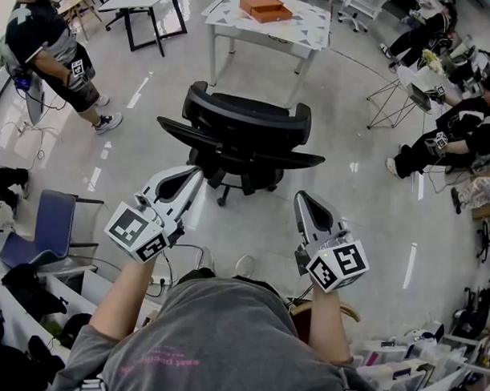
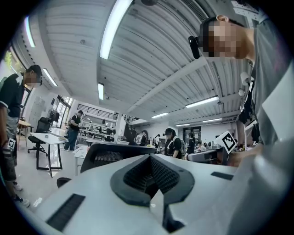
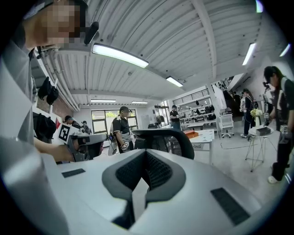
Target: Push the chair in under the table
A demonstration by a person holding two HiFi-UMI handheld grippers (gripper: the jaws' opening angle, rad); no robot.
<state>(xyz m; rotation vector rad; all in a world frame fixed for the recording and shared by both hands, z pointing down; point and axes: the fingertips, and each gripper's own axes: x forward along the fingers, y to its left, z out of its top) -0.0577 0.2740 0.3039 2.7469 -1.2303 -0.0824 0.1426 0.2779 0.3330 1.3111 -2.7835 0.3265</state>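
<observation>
The white bench (image 1: 235, 28) stands at the far side of the open floor. Its near edge faces me and the space between its legs is free. The black chair (image 1: 246, 128) sits on its castors well apart from that bench, with its backrest turned toward me and its seat toward the bench, so I judge the push has not started. My left gripper (image 1: 193, 175) and right gripper (image 1: 303, 199) are both pinched fully together with nothing between the jaws. They are held roughly level, just behind the backrest on either side of it and not touching it. To do this well, I would set both closed tips against the upper rim of the backrest, evenly spaced from its middle. Then I would press forward with equal force so the castors roll straight and the chair does not swivel. I should steer the seat between the bench legs and watch that the armrests pass under the bench top and do not strike its edge.
</observation>
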